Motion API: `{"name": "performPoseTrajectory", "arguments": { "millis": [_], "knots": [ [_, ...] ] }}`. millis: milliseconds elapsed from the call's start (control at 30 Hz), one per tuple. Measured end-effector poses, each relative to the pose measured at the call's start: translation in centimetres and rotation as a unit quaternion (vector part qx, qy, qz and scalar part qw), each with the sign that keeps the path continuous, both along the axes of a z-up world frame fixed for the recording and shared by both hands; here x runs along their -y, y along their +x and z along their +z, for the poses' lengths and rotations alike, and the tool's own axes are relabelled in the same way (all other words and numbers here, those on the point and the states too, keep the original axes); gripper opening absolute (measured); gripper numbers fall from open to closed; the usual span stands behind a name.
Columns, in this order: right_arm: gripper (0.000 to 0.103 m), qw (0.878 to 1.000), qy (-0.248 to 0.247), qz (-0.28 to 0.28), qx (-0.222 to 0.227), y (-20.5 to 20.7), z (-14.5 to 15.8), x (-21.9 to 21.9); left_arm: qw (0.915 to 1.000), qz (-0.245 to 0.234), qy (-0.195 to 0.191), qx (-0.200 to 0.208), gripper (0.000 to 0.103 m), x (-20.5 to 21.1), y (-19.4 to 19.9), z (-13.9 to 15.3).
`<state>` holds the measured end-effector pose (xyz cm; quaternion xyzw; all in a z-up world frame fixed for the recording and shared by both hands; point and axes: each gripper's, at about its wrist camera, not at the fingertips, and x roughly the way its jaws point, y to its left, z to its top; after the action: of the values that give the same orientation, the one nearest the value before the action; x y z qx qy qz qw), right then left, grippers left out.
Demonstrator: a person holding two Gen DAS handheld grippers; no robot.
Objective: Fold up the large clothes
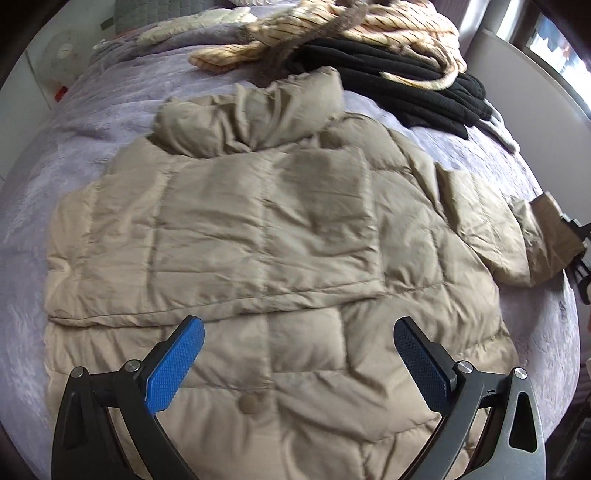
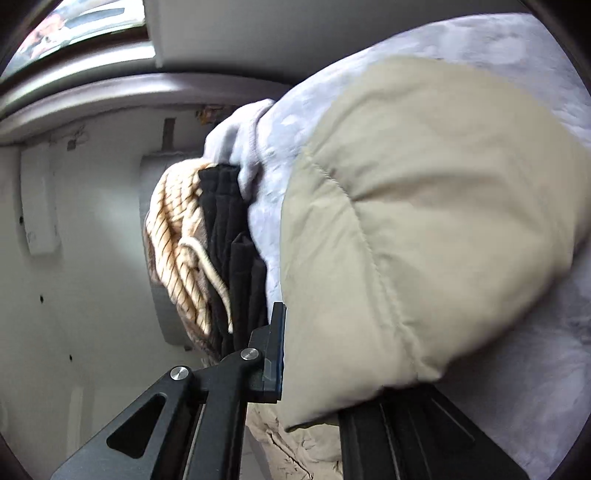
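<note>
A beige quilted puffer jacket (image 1: 258, 236) lies spread on a bed covered by a lilac plush blanket (image 1: 74, 122). Its left sleeve is folded across the body; its collar points away. My left gripper (image 1: 299, 343) is open, blue pads wide apart, hovering over the jacket's lower part near a snap button (image 1: 251, 403). The right gripper (image 1: 576, 243) shows at the far right edge, at the cuff of the right sleeve (image 1: 517, 236). In the right wrist view that gripper (image 2: 314, 354) is shut on the beige sleeve (image 2: 424, 229), which fills the space between the fingers.
A pile of clothes lies at the far side of the bed: a tan striped garment (image 1: 351, 26) over a black one (image 1: 406, 81); both show in the right wrist view (image 2: 184, 236). A white wall (image 2: 74, 258) and a window (image 1: 554, 40) lie beyond the bed's right edge.
</note>
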<state>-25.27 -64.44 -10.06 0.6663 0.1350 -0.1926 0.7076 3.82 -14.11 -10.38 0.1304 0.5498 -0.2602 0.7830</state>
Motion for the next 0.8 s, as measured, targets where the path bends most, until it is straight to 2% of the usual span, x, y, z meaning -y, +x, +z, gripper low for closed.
{"name": "performPoseTrajectory", "arguments": {
  "millis": [100, 167, 200, 233, 267, 333, 367, 433, 500, 600, 667, 700, 767, 800],
  "knots": [
    [0.008, 0.995, -0.069, 0.075, 0.003, 5.2, 4.0, -2.9, 0.9995, 0.027, 0.002, 0.015, 0.103, -2.1, 1.5, 0.4],
    [0.008, 0.984, -0.12, 0.128, -0.002, 9.1, 6.6, -5.7, 0.9988, 0.044, 0.0, 0.022, 0.103, -3.5, 2.4, 0.7],
    [0.008, 0.975, -0.155, 0.158, -0.008, 11.3, 8.0, -7.5, 0.9983, 0.052, -0.001, 0.027, 0.103, -4.2, 2.9, 0.8],
    [0.008, 0.963, -0.193, 0.187, -0.019, 13.4, 9.2, -9.6, 0.9977, 0.06, -0.002, 0.031, 0.103, -5.0, 3.4, 1.0],
    [0.008, 0.944, -0.242, 0.22, -0.035, 15.9, 10.6, -12.3, 0.9971, 0.066, -0.002, 0.037, 0.103, -5.7, 3.8, 1.1],
    [0.008, 0.907, -0.316, 0.272, -0.063, 20.0, 12.0, -17.4, 0.9955, 0.081, -0.003, 0.051, 0.103, -7.4, 4.8, 1.4],
    [0.008, 0.882, -0.353, 0.302, -0.076, 22.2, 12.2, -20.7, 0.9947, 0.087, -0.003, 0.055, 0.103, -8.2, 5.2, 1.5],
    [0.008, 0.843, -0.394, 0.352, -0.101, 25.8, 11.1, -26.6, 0.9927, 0.104, -0.004, 0.062, 0.103, -9.9, 6.3, 1.6],
    [0.008, 0.806, -0.419, 0.393, -0.139, 28.8, 8.3, -32.0, 0.9904, 0.124, -0.008, 0.061, 0.103, -11.7, 7.4, 1.6],
    [0.008, 0.764, -0.431, 0.436, -0.2, 31.3, 2.7, -37.6, 0.9873, 0.146, -0.014, 0.062, 0.103, -14.0, 8.6, 1.3],
    [0.008, 0.747, -0.426, 0.449, -0.242, 32.3, -1.0, -39.2, 0.9862, 0.153, -0.009, 0.064, 0.103, -15.3, 9.2, 0.7],
    [0.008, 0.745, -0.419, 0.449, -0.259, 32.5, -2.6, -39.5, 0.9861, 0.154, -0.007, 0.063, 0.103, -15.8, 9.6, 0.2],
    [0.008, 0.749, -0.407, 0.443, -0.277, 31.8, -4.3, -39.6, 0.9867, 0.151, -0.007, 0.059, 0.103, -16.1, 9.9, -0.4],
    [0.008, 0.757, -0.4, 0.435, -0.279, 31.7, -4.7, -39.4, 0.9872, 0.149, -0.007, 0.056, 0.103, -16.2, 10.0, -0.8]
  ]
}}
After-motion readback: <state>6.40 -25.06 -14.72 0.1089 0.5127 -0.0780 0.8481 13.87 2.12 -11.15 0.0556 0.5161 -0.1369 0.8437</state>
